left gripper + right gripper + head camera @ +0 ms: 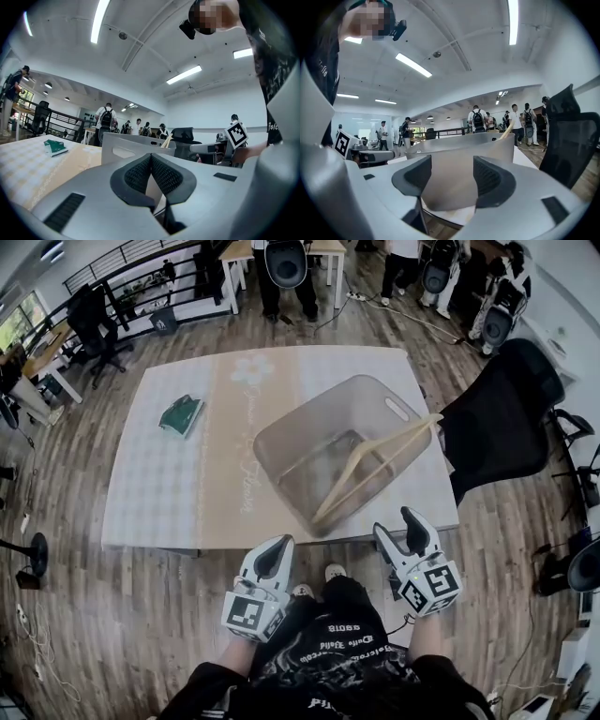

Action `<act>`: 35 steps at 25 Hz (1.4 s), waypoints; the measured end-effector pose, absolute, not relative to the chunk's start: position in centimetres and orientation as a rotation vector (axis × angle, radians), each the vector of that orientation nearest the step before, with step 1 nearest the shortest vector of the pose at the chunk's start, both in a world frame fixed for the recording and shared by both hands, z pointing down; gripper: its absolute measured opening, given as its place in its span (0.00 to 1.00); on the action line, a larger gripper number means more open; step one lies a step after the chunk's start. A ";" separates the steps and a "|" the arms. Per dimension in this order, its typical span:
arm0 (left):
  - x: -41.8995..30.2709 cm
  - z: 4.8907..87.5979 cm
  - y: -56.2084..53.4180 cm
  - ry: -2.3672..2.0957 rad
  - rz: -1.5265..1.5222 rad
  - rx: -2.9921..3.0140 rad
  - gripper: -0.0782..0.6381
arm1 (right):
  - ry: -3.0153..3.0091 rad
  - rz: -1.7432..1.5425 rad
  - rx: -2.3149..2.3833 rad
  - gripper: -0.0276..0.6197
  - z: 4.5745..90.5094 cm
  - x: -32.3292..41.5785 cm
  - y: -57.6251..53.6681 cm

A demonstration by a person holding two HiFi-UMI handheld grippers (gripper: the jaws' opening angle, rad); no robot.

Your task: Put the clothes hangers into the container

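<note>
Holding both grippers just off the table [169,493] near edge. Left gripper [272,559] is showing jaws together, nothing btwn. Right gripper [400,531] is sitting w/ jaws apart, empty, facing the container [281,442] wall. Wooden hangers [361,472] are lying inside the clear container, one end poking over its right rim. Green item [181,414] is lying far left on the table.
</note>
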State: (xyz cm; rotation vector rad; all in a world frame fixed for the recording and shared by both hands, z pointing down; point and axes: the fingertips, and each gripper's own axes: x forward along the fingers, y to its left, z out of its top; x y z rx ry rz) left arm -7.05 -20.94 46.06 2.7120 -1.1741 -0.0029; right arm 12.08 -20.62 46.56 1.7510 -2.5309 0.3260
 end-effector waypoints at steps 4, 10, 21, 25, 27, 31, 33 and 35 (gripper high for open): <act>-7.2 46.3 -20.4 -1.167 -0.005 2.707 0.14 | -2.500 0.372 1.814 0.48 47.7 12.3 -19.8; -8.0 46.4 -20.8 -1.173 -0.054 2.681 0.14 | -2.393 0.296 1.817 0.32 48.9 11.7 -19.6; -7.8 47.4 -20.3 -1.131 -0.048 2.669 0.14 | -2.389 0.256 1.672 0.06 49.9 8.7 -19.9; -8.0 47.7 -20.2 -1.132 -0.055 2.664 0.14 | -2.470 0.305 1.713 0.05 49.0 9.0 -19.5; -8.2 47.8 -20.1 -1.144 -0.049 2.663 0.14 | -2.440 0.249 1.713 0.05 48.7 9.1 -19.4; -7.9 47.8 -19.8 -1.162 -0.022 2.690 0.14 | -2.406 0.220 1.754 0.05 48.5 9.6 -19.5; -7.6 47.9 -19.8 -1.161 -0.010 2.699 0.14 | -2.398 0.208 1.763 0.05 48.5 9.6 -19.6; -7.5 48.3 -19.6 -1.158 -0.002 2.703 0.14 | -2.390 0.198 1.761 0.05 48.7 9.5 -19.6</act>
